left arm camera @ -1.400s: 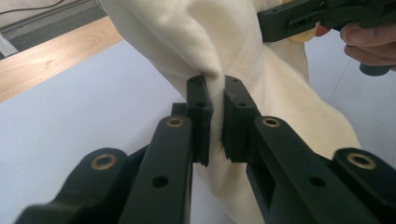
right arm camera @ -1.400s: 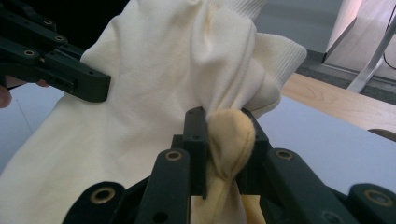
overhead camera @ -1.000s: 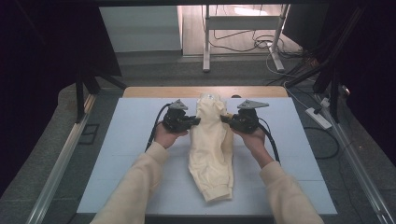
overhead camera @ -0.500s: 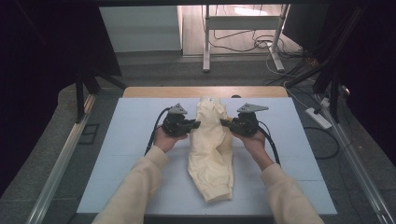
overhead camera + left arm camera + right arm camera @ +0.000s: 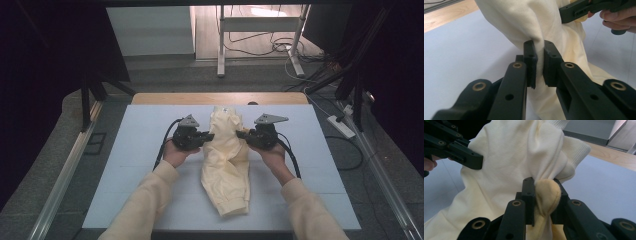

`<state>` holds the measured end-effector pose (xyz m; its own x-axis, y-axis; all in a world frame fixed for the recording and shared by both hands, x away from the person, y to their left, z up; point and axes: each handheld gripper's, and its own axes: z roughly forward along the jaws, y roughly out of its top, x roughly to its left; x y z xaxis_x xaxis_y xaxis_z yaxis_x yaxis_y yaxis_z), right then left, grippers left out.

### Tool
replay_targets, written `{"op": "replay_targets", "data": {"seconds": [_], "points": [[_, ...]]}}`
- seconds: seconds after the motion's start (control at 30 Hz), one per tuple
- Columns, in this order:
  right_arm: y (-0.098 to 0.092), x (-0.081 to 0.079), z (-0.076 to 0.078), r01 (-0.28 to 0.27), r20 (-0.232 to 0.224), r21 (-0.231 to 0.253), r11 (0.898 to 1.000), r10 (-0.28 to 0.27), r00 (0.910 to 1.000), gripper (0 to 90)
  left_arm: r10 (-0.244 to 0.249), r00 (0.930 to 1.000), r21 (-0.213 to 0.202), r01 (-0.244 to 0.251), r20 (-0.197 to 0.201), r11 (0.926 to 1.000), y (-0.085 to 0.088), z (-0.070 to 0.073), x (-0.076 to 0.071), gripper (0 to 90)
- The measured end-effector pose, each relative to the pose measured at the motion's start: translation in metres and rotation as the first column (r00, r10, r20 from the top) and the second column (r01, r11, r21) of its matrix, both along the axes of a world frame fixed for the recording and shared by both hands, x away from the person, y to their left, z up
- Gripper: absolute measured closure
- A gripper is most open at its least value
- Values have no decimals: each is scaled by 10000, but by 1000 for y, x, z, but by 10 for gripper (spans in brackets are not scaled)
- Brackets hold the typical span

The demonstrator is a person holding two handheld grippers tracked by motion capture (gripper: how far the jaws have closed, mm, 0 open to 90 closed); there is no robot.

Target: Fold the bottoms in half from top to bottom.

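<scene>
At the centre of the frame, the left gripper [image 5: 206,136] and right gripper [image 5: 242,133] are each pinching the cream garment [image 5: 226,165] in closed fingers over the desk [image 5: 130,165].

Pale yellow long sleeves [image 5: 145,200] cover both forearms. Each black two-jaw left gripper [image 5: 206,136] and right gripper [image 5: 242,133] carries a grey three-cornered top plate and trails a black cable. Brass-coloured rivets [image 5: 517,65] dot the black jaw arms, beside small round holes.

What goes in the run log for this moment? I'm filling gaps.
left gripper: shut on cream garment | right gripper: shut on cream garment | white table
</scene>
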<state>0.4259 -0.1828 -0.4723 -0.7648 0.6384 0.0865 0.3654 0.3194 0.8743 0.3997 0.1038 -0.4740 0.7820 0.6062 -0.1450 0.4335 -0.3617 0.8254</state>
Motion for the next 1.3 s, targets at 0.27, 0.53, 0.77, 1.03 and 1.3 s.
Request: {"op": "replay_targets", "data": {"seconds": [0.27,0.53,0.77,1.03,1.3], "points": [[-4,-13,-1,-247,10,72,9997,247,9997,767,-225,9996,56,224,176,9997,-1,0,-15,813],[-6,-24,-2,-400,57,89,9992,399,9992,767,-323,9993,-69,324,182,9995,0,-4,-27,812],[-7,-31,-3,-559,107,32,9984,559,9984,766,-427,9990,-113,429,162,9990,1,-7,-34,810],[-7,-37,-4,-630,123,46,9980,630,9979,766,-378,9993,-151,379,76,9992,2,-9,-38,810],[-8,-42,-3,-756,81,127,9971,755,9971,764,-342,9994,-171,342,41,9993,2,-9,-43,808]]}}
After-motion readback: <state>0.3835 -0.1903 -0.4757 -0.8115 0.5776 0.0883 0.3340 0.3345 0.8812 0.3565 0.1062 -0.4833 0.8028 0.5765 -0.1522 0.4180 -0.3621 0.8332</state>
